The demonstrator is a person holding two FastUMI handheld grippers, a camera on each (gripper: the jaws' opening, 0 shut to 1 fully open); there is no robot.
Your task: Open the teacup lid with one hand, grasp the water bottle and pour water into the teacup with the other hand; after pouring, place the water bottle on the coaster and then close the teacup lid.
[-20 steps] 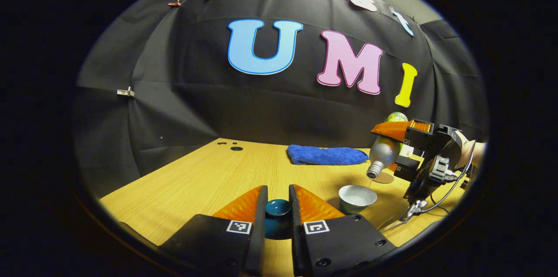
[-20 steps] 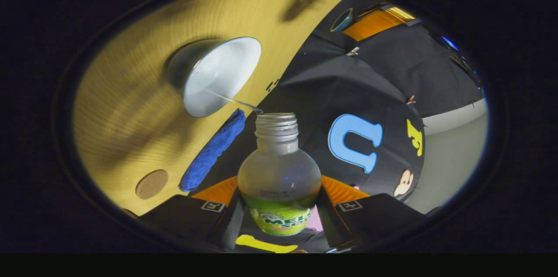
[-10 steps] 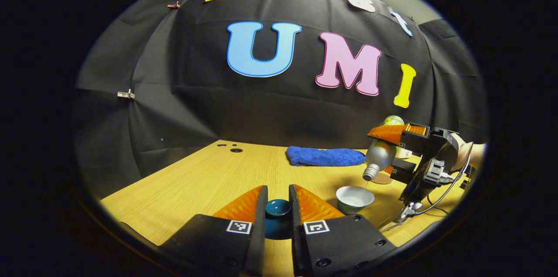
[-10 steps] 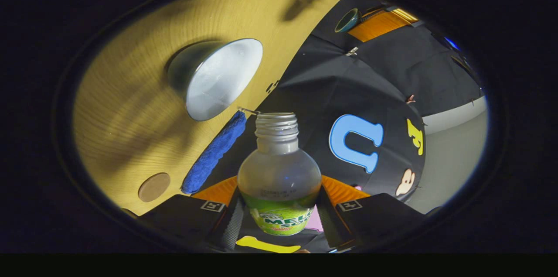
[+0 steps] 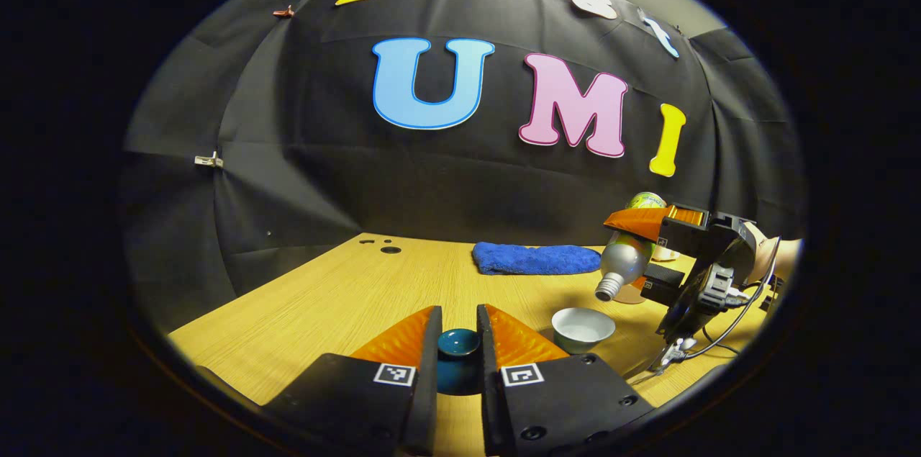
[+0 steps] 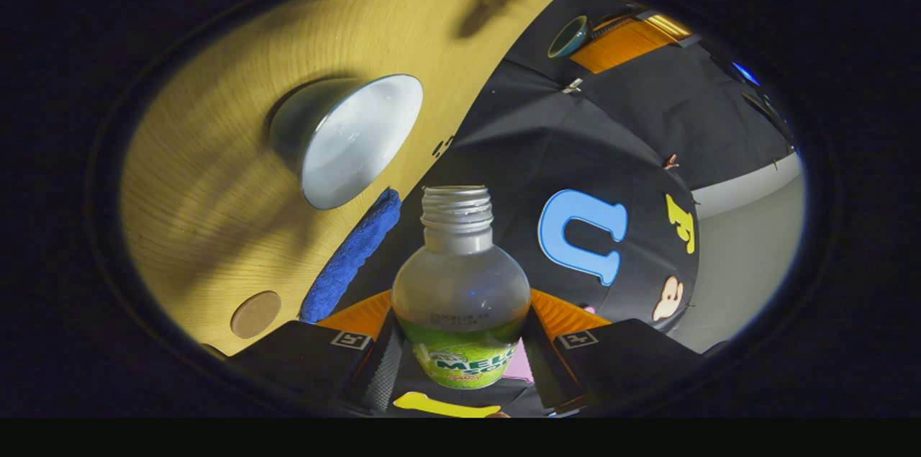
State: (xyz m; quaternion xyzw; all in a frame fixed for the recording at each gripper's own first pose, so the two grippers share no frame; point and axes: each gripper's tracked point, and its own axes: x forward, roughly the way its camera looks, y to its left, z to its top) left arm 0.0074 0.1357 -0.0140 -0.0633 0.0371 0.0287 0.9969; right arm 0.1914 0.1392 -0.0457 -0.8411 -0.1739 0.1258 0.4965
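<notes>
Two grippers at work: the right gripper [image 6: 460, 342] pinches the water bottle [image 6: 460, 291] at its labelled belly, neck tilted down past the teacup [image 5: 583, 327] at lower right of the left gripper view, no stream visible. Next stop judged to be the coaster [image 6: 255, 314], lower left in the right gripper view, just beside the blue cloth [image 6: 352, 255]; the bottle's long axis must swing upright first. Left gripper [image 5: 458, 349] clamps the teal teacup lid [image 5: 458, 343] low at bottom centre, near the cup.
</notes>
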